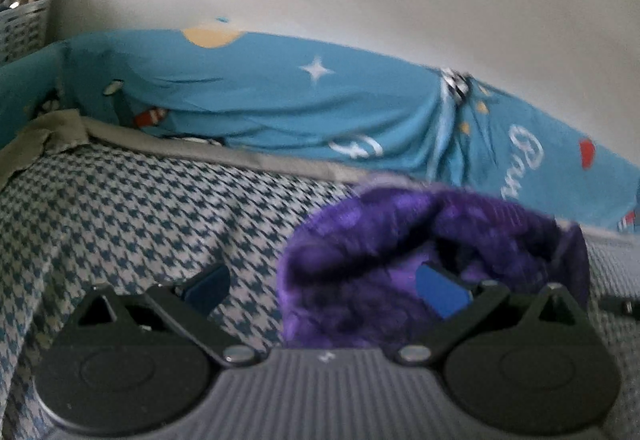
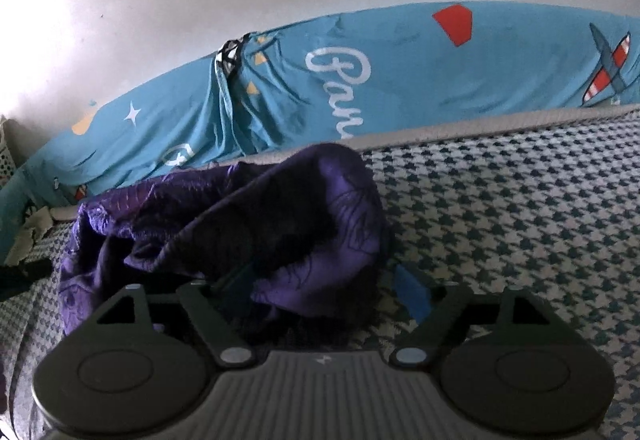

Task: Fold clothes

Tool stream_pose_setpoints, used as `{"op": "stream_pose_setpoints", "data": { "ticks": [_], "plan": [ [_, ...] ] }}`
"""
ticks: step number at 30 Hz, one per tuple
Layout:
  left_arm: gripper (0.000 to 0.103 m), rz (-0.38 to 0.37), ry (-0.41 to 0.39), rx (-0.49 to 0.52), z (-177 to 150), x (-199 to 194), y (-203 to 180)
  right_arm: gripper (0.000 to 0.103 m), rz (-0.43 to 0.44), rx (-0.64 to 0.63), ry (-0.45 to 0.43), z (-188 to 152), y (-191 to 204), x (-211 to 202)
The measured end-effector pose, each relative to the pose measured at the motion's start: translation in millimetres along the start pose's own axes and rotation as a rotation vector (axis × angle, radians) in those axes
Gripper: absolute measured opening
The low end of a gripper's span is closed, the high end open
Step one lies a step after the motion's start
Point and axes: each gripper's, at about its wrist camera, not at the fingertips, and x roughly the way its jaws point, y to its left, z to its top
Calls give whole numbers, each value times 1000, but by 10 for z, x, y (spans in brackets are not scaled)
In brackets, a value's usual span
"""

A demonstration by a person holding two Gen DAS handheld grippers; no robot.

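Observation:
A crumpled purple garment (image 1: 420, 240) lies bunched on the houndstooth bed cover (image 1: 140, 220). My left gripper (image 1: 324, 286) stands open just above the cover. Its left blue pad (image 1: 208, 282) is over bare cover and its right pad (image 1: 440, 292) rests against the garment's near side. In the right wrist view the same purple garment (image 2: 248, 224) is heaped in front of my right gripper (image 2: 324, 292), whose jaws stand wide with a fold of the cloth lying between them. Its right pad (image 2: 412, 294) sits just off the cloth's edge, and its left pad is half hidden by the fabric.
A blue printed sheet (image 1: 320, 107) with stars and lettering runs along the white wall behind the bed. A grey border strip (image 1: 240, 155) edges the cover. An olive cloth (image 1: 44, 135) lies at the far left, with a woven basket (image 1: 20, 19) above it.

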Motion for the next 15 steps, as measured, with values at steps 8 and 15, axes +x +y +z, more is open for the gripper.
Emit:
{"op": "stream_pose_setpoints", "data": {
  "ticks": [8, 15],
  "plan": [
    [103, -46, 117, 115, -371, 201, -320, 85, -35, -51, 84, -171, 21, 329],
    [103, -26, 134, 147, -492, 367, -439, 85, -51, -55, 83, -242, 58, 601]
  ]
}}
